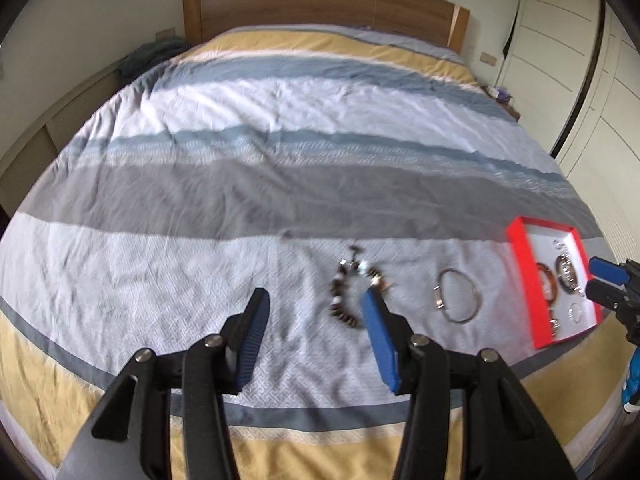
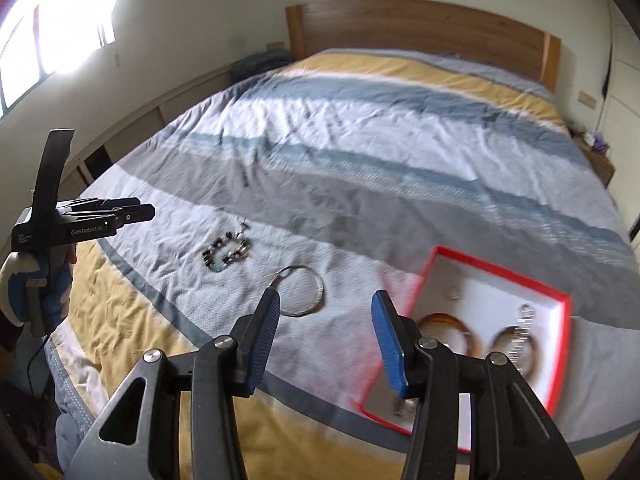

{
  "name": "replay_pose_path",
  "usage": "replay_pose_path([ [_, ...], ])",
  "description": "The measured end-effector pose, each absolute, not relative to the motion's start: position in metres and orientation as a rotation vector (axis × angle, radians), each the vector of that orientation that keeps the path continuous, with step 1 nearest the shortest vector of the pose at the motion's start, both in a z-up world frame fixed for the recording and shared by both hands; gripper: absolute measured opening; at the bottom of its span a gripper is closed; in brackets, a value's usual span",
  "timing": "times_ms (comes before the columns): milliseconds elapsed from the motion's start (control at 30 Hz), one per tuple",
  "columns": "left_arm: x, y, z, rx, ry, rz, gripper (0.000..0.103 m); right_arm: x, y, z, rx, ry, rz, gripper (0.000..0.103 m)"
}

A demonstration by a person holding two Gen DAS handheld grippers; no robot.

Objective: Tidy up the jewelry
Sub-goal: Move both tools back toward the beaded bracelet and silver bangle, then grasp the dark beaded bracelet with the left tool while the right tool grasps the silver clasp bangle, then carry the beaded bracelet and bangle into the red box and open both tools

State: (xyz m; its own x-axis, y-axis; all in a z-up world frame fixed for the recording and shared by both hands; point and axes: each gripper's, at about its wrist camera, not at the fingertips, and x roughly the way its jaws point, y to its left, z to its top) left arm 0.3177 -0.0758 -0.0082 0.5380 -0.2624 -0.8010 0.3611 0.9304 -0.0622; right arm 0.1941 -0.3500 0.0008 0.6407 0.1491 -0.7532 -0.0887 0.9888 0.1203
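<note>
A dark beaded bracelet (image 1: 352,292) lies on the striped bedspread, just ahead of my open, empty left gripper (image 1: 318,302); it also shows in the right wrist view (image 2: 228,252). A silver bangle (image 1: 458,294) lies to its right and shows in the right wrist view (image 2: 302,290) just ahead of my open, empty right gripper (image 2: 326,304). A red box (image 1: 516,240) with a white lining holds several bangles and rings; in the right wrist view the red box (image 2: 496,272) lies right of my gripper. The right gripper (image 1: 596,278) hovers at the box's right edge.
The bed (image 1: 280,140) has a wooden headboard (image 1: 320,4) at the far end. A nightstand (image 2: 600,160) stands at the far right. Wardrobe doors (image 1: 580,60) line the right wall. A window (image 2: 52,20) is at the left. The left gripper's body (image 2: 80,220) is at the left.
</note>
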Motion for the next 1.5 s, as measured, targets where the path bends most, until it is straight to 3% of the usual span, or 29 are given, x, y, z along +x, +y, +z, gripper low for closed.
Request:
replay_pose_path([
  [367,0.369,-0.120,-0.105,0.150,1.056,-0.367,0.042,0.280,-0.327,-0.108,0.125,1.053,0.107,0.045],
  [600,0.377,-0.135,-0.125,0.201,1.021,-0.373,0.036,0.293,-0.325,-0.147,0.109,1.080,0.090,0.035],
  [667,0.378,-0.139,-0.126,0.206,1.011,-0.390,0.016,0.293,-0.326,-0.150,0.115,1.066,0.089,0.027],
  [700,0.379,-0.141,-0.125,0.210,1.006,-0.394,0.010,0.293,-0.325,-0.151,0.115,1.060,0.093,0.013],
  [733,0.379,-0.143,-0.124,0.213,1.001,-0.395,0.009,0.293,-0.324,-0.152,0.117,1.057,0.095,0.007],
  [1500,0.267,-0.136,-0.003,0.227,0.799,-0.406,0.009,0.190,-0.329,-0.025,0.103,0.839,0.041,0.005],
])
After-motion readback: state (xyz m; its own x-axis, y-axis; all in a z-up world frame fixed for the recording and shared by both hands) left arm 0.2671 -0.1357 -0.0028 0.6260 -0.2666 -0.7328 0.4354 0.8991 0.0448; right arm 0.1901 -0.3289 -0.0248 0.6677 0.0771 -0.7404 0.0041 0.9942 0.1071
